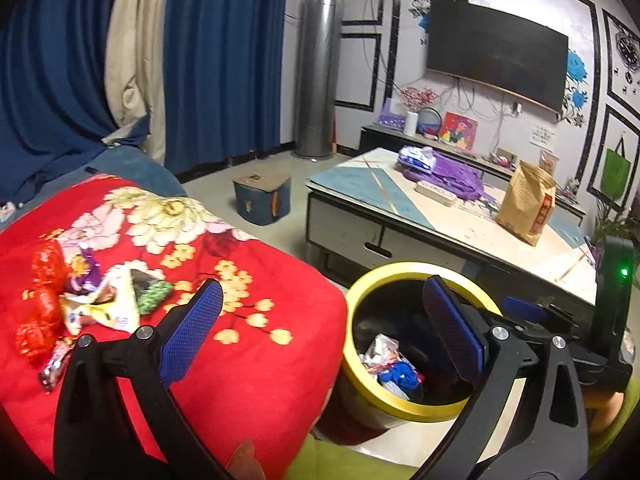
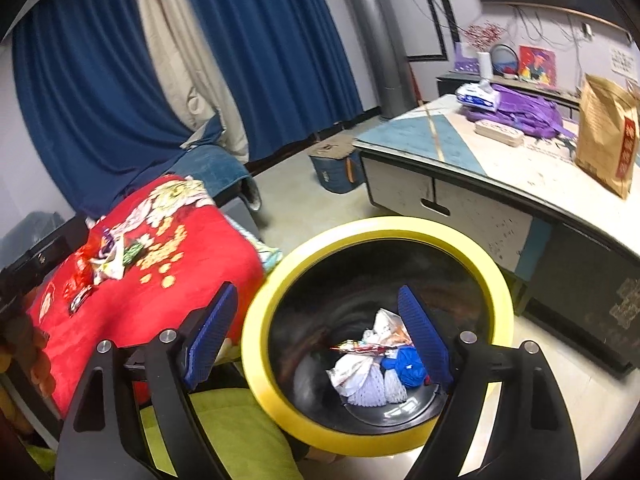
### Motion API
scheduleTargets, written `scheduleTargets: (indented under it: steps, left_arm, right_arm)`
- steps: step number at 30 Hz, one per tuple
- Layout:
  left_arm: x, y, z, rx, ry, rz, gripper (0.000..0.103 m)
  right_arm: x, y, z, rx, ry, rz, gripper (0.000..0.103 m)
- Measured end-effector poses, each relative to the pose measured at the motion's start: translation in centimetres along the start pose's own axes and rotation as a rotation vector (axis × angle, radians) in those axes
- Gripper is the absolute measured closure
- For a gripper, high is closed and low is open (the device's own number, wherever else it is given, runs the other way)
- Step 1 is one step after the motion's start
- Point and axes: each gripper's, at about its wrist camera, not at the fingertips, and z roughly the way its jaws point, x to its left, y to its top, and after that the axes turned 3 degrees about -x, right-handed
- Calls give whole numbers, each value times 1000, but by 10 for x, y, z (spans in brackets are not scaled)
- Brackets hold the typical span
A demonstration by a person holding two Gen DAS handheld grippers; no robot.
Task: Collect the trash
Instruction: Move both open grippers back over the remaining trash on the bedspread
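Left jaws: the left gripper [image 1: 322,330] stands wide apart and empty, straddling the edge of the red flowered blanket [image 1: 248,364] and the rim of the bin.
Right jaws: the right gripper [image 2: 316,340] is also spread wide with nothing between its blue pads, hanging directly over the bin's mouth.
Bin: the round black bin with a yellow rim [image 2: 276,280] sits on the floor just beside the blanket and near the pale bench with drawers [image 2: 472,184].
Done: a crumpled white wrapper and blue scrap [image 2: 380,364] already lie at the bin's bottom.
Left to do: a heap of wrappers [image 1: 100,300], red foil, yellow-white packet, green piece and a dark candy wrapper, lies on the blanket; I judge the job partly done.
Left view only: shows the heap close and large, and the right gripper's body beyond the bin.
Right view only: looks straight down into the bin, so its contents read clearly; the heap is small and far.
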Motion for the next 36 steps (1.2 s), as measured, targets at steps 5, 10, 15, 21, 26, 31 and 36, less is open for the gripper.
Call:
scheduleTargets:
  steps: [5, 10, 15, 21, 26, 31, 36]
  left_arm:
    - [13, 0, -14, -35, 48, -10, 11]
    - [25, 0, -28, -69, 87, -9, 11]
    - [40, 1, -41, -99, 122, -23, 11]
    - [58, 0, -53, -117, 160, -50, 11]
    - [73, -1, -61, -132, 197, -72, 11]
    - [90, -2, -69, -139, 220, -109, 11]
    - [106, -3, -76, -145, 246, -143, 11]
  right_arm:
    - [21, 2, -5, -14, 27, -52, 20]
    - [39, 3, -7, -10, 58, -90, 19]
    - [63, 8, -5, 2, 111, -134, 19]
    - [93, 12, -5, 5, 159, -198, 19]
    - [116, 13, -1, 21, 206, -230, 19]
    - [138, 13, 2, 27, 241, -264, 19]
    - [157, 12, 10, 46, 277, -296, 19]
